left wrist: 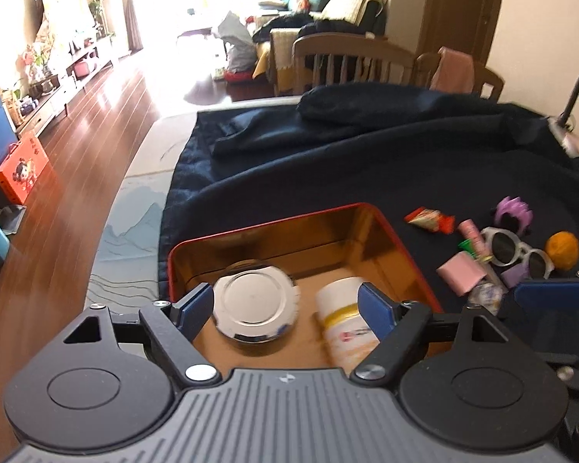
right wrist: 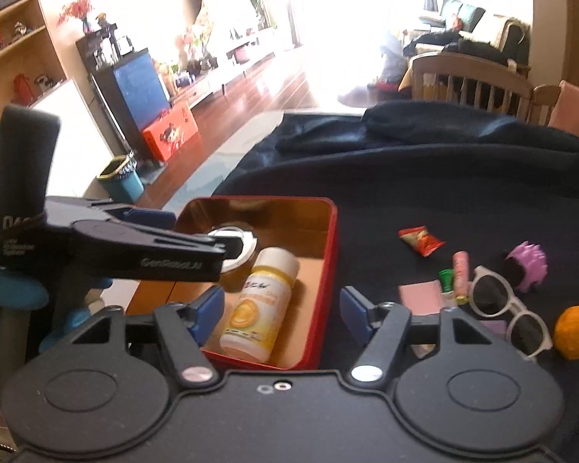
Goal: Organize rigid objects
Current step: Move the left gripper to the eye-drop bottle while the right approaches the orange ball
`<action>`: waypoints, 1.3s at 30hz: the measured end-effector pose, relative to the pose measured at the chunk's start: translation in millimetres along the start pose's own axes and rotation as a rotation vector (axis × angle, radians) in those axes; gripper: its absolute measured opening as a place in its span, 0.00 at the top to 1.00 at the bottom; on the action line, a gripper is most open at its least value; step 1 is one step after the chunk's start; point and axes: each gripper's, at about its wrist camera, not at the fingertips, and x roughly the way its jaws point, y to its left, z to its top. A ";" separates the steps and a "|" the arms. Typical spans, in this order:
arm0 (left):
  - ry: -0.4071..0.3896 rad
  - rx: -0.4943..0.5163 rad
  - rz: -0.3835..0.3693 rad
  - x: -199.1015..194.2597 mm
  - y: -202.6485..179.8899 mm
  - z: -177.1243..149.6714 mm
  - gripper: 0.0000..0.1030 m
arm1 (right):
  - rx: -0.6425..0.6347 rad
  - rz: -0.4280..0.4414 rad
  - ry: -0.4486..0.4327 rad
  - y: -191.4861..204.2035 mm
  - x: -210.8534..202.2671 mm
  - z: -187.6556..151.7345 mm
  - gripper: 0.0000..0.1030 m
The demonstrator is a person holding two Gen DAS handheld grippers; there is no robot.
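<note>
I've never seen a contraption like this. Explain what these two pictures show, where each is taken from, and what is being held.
Each picture comes from a camera on a handheld two-finger gripper, looking along its blue-padded fingers. The left gripper hangs open over a red tin box holding a silver round tin and a white bottle. The right gripper is open too, near the box's front edge. Neither holds anything. On the dark cloth lie white sunglasses, an orange, a purple spiky toy and a red snack packet.
</note>
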 end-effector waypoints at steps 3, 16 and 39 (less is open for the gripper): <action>-0.029 0.002 -0.008 -14.7 -10.8 0.0 0.21 | 0.012 -0.001 -0.033 -8.8 -15.3 -2.9 0.30; -0.057 -0.002 -0.051 -41.1 -74.6 -7.6 0.19 | 0.088 -0.044 -0.105 -77.7 -63.6 -22.6 0.06; 0.029 0.032 -0.060 12.9 -190.8 -18.5 0.18 | 0.036 -0.192 -0.071 -210.7 -68.8 -58.9 0.01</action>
